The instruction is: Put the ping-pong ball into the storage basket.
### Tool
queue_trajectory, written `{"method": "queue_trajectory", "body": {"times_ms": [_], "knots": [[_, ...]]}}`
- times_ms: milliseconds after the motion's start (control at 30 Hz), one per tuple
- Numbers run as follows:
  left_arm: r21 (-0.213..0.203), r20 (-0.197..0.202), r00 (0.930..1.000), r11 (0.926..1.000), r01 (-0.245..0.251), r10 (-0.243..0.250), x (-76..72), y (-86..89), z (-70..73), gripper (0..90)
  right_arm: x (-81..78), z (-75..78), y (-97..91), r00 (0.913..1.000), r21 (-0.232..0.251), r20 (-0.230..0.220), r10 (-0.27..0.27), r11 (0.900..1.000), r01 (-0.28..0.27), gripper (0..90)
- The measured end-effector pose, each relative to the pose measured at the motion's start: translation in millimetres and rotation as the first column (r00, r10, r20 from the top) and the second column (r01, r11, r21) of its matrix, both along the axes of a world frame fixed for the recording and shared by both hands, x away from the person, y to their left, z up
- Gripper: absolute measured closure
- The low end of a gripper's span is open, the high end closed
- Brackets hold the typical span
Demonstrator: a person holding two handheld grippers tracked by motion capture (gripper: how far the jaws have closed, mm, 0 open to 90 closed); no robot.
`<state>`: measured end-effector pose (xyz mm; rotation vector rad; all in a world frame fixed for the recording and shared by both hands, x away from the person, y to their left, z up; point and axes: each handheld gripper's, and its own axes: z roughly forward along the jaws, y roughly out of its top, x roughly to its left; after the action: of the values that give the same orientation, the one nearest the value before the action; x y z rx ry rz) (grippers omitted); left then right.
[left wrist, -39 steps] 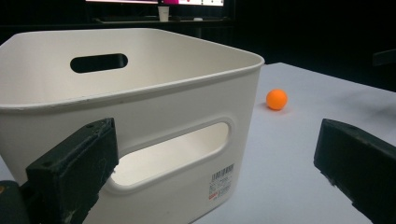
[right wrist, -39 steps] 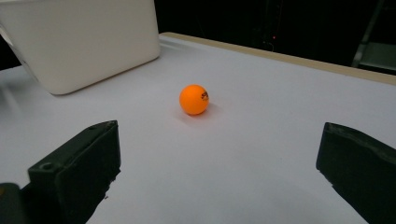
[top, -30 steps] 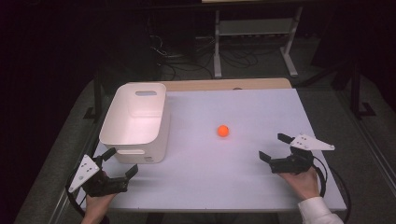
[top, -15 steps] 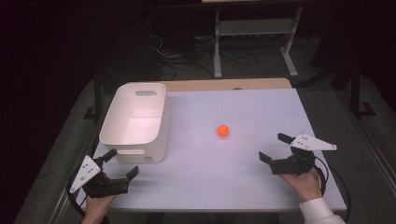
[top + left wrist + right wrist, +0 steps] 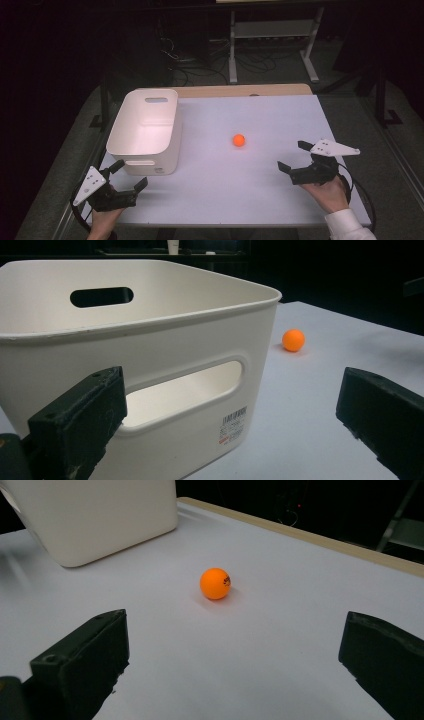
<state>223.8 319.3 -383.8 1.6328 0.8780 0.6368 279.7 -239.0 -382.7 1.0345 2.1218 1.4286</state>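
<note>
A small orange ball (image 5: 239,140) lies on the white table (image 5: 250,115), a little right of the middle; it also appears in the left gripper view (image 5: 293,340) and in the right gripper view (image 5: 215,583). An empty white bin (image 5: 145,131) with handle slots stands at the left. My left gripper (image 5: 129,176) is open near the front left corner, just in front of the bin (image 5: 150,370). My right gripper (image 5: 295,156) is open at the front right, facing the ball from a short way off. Nothing lies between either pair of jaws.
A wooden strip (image 5: 240,91) runs along the table's far edge. Beyond it, on the dark floor, stand a metal rack (image 5: 272,35) and loose cables (image 5: 195,70). Bare tabletop lies between the bin and the ball.
</note>
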Motion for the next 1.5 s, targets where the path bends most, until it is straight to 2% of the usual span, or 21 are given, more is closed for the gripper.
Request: {"method": "queue_trajectory", "body": {"times_ms": [33,67,133,367,567,667,700,833,967,1067,1200,1500], "knots": [[0.010,-0.005,1.0000,0.9999,0.000,0.000,0.2,0.7,0.0,0.0,1.9,1.3,0.6,1.0000,-0.009,0.008,0.005,0.9999,-0.005,0.0],[0.012,-0.006,1.0000,0.9999,-0.001,0.001,0.4,0.9,-0.1,0.0,2.5,3.1,2.1,0.9999,-0.007,-0.011,0.007,0.9999,-0.007,0.0],[0.006,-0.002,1.0000,1.0000,0.002,-0.002,0.4,0.8,0.0,0.0,4.3,6.6,4.9,0.9995,-0.017,-0.022,0.022,0.9996,-0.023,0.0],[0.011,-0.002,1.0000,0.9999,0.009,-0.009,-0.2,0.4,0.4,0.0,9.9,11.5,11.7,0.9966,-0.041,-0.042,0.071,0.9965,-0.072,0.0],[0.012,-0.005,0.9999,0.9999,0.010,-0.010,-0.1,-0.3,0.1,0.0,13.8,11.8,13.5,0.9947,-0.039,-0.061,0.083,0.9956,-0.085,0.0],[0.004,-0.005,0.9999,0.9999,0.011,-0.011,0.1,-0.9,-0.2,0.0,18.0,16.5,14.6,0.9941,-0.050,-0.066,0.086,0.9947,-0.089,0.0],[-0.013,-0.005,0.9999,0.9999,0.009,-0.009,0.1,-2.0,-0.3,0.0,19.3,17.9,15.0,0.9939,-0.055,-0.067,0.087,0.9943,-0.091,0.0],[-0.007,-0.005,0.9999,0.9999,0.010,-0.010,-0.1,-1.2,-0.1,0.0,24.2,23.1,18.2,0.9921,-0.064,-0.080,0.096,0.9927,-0.102,0.0],[-0.011,-0.004,0.9999,0.9999,0.012,-0.012,0.0,-1.1,0.0,0.0,28.8,29.5,23.2,0.9891,-0.071,-0.087,0.118,0.9896,-0.125,0.0],[-0.015,0.000,0.9999,0.9998,0.013,-0.013,0.1,-0.8,0.2,0.0,30.4,32.8,27.1,0.9877,-0.094,-0.086,0.130,0.9859,-0.138,0.0],[-0.017,-0.001,0.9999,0.9998,0.014,-0.014,-0.1,-0.8,0.2,0.0,37.3,40.7,35.1,0.9806,-0.096,-0.099,0.169,0.9793,-0.179,0.0],[-0.018,-0.003,0.9998,0.9997,0.018,-0.018,-0.1,-0.5,0.1,0.0,48.6,50.7,44.1,0.9730,-0.121,-0.117,0.199,0.9695,-0.213,0.0]]}}
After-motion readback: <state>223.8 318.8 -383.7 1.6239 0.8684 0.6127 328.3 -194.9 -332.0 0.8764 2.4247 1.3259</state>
